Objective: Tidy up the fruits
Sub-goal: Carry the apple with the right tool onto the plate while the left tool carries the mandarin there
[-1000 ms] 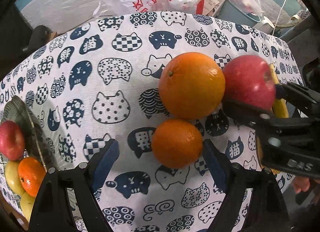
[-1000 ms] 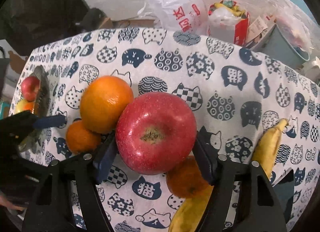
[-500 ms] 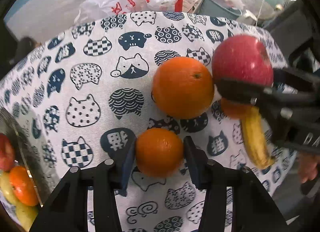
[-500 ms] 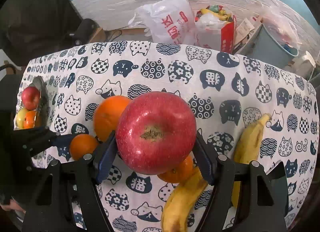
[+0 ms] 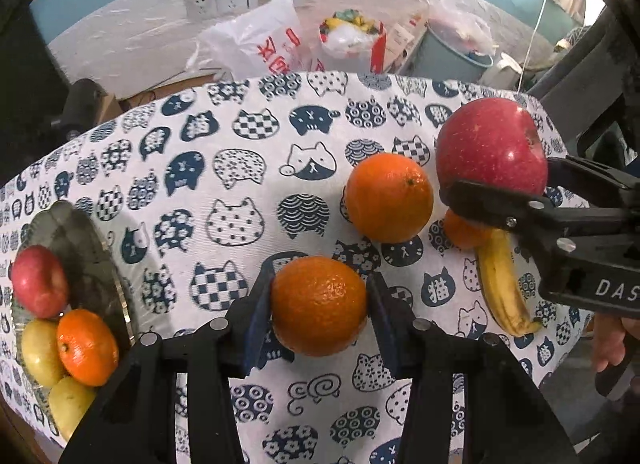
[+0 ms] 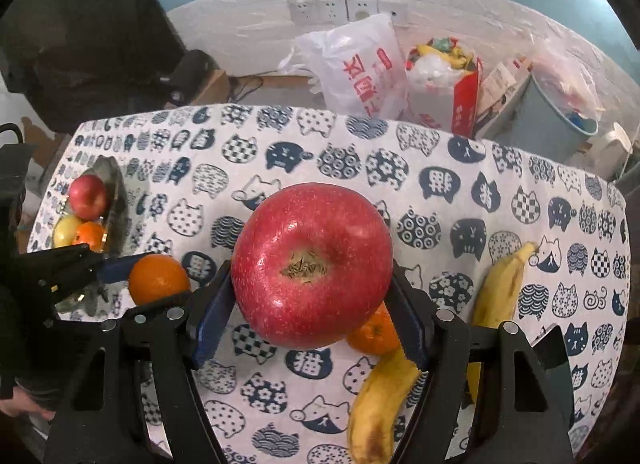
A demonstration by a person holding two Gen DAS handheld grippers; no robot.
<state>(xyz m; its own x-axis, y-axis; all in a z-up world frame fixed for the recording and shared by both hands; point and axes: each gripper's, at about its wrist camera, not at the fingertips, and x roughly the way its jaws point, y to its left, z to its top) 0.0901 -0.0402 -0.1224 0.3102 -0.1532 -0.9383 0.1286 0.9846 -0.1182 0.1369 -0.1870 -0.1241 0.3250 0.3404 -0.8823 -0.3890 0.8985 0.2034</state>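
My left gripper [image 5: 320, 282] is shut on a small orange [image 5: 319, 306] and holds it above the cat-print tablecloth [image 5: 240, 184]. My right gripper [image 6: 312, 278] is shut on a big red apple [image 6: 312, 264], also off the cloth; the left wrist view shows that apple [image 5: 492, 148] at the right. A large orange [image 5: 389, 197], a smaller orange [image 5: 460, 230] and a banana [image 5: 502, 284] lie on the cloth. A dark dish [image 5: 92, 256] at the left edge holds a red apple [image 5: 38, 282], an orange [image 5: 86, 346] and yellow fruit [image 5: 38, 352].
A second banana [image 6: 380, 396] lies near the table's front. Behind the table stand a white plastic bag [image 6: 356, 64], a red box [image 6: 460, 100] and a grey bin [image 6: 552, 120] against the wall. A person's hand [image 5: 608, 340] grips the right tool.
The left gripper's jaws closed on the small orange and lifted it off the cloth. The right gripper rose with the apple, so the table looks farther away in both views.
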